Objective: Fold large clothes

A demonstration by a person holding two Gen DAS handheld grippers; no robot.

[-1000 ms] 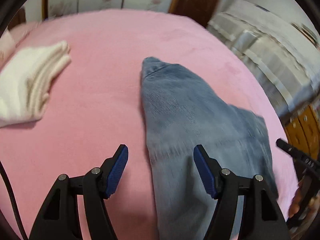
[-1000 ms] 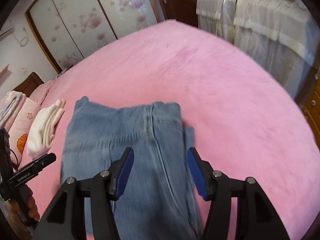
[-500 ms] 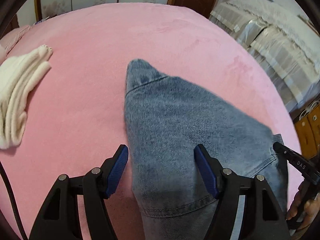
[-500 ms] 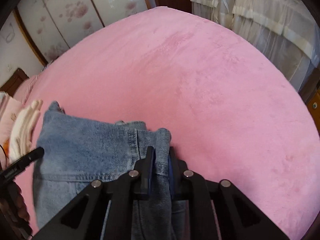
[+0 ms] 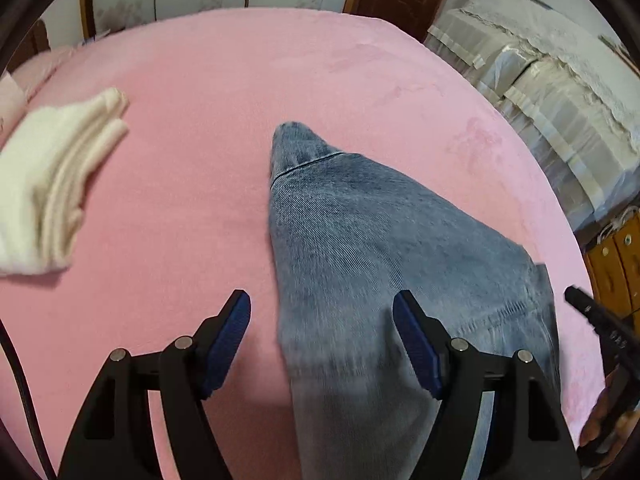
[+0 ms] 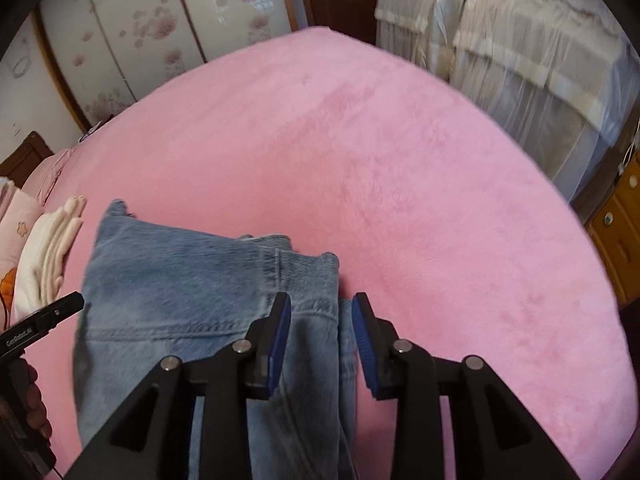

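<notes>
A pair of blue jeans point(image 5: 360, 240) lies folded on the pink bed cover point(image 5: 200, 100). My left gripper point(image 5: 322, 340) is open, with its jaws either side of the denim's left edge. In the right wrist view the jeans point(image 6: 180, 276) show the waistband and a pocket seam. My right gripper point(image 6: 322, 332) is partly open, its jaws standing either side of the folded right edge of the jeans without pinching it. The right gripper's tip point(image 5: 592, 312) shows at the right edge of the left wrist view.
A folded cream garment point(image 5: 52, 184) lies on the bed to the left, also in the right wrist view point(image 6: 48, 252). Pillows point(image 6: 16, 216) lie at far left. A covered piece of furniture point(image 6: 520, 48) and a wooden cabinet point(image 6: 616, 232) stand beyond the bed's right edge.
My right gripper was shut on the jeans' folded edge half a second ago and has now opened. The left gripper stayed open and drew back a little.
</notes>
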